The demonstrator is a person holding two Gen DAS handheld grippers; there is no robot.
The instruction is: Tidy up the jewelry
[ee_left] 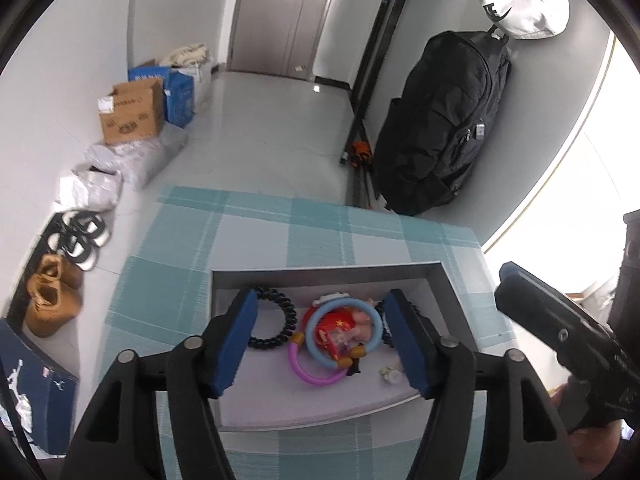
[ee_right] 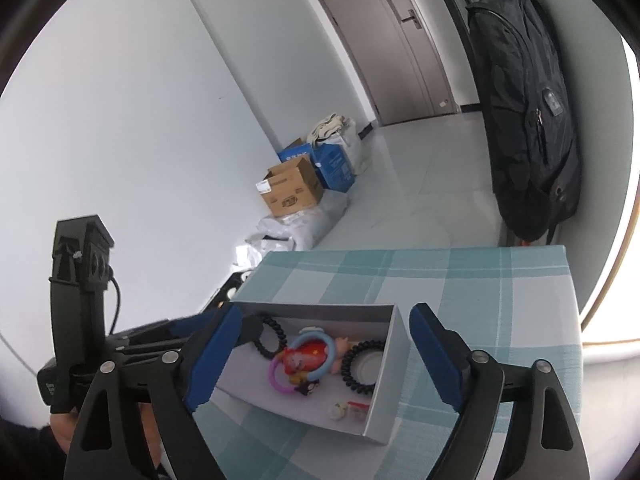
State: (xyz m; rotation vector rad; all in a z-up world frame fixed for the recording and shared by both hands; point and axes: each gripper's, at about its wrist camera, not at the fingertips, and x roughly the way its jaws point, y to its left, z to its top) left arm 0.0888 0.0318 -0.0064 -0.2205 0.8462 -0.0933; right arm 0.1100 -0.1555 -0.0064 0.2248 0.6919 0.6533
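Note:
A shallow grey box (ee_left: 436, 276) (ee_right: 394, 344) sits on a teal plaid tablecloth (ee_left: 248, 240). In it lie two black coil bracelets (ee_left: 276, 324) (ee_right: 362, 364), a blue ring (ee_left: 340, 332) (ee_right: 316, 350) over a red toy, a pink ring (ee_left: 310, 372) (ee_right: 278, 380) and small white pieces (ee_left: 390, 374) (ee_right: 338, 410). My left gripper (ee_left: 324, 340) hovers open over the box, its pads apart from the jewelry. My right gripper (ee_right: 324, 360) is open too, its blue pads either side of the box's right part, with nothing held. One right finger (ee_left: 532, 300) shows in the left wrist view.
The table's far edge (ee_right: 440, 250) drops to a pale floor. Cardboard and blue boxes (ee_left: 136, 112), white bags and shoes (ee_left: 52, 292) line the left wall. A black backpack (ee_left: 440, 120) hangs at the right by a dark stand. A closed door (ee_left: 280, 12) is beyond.

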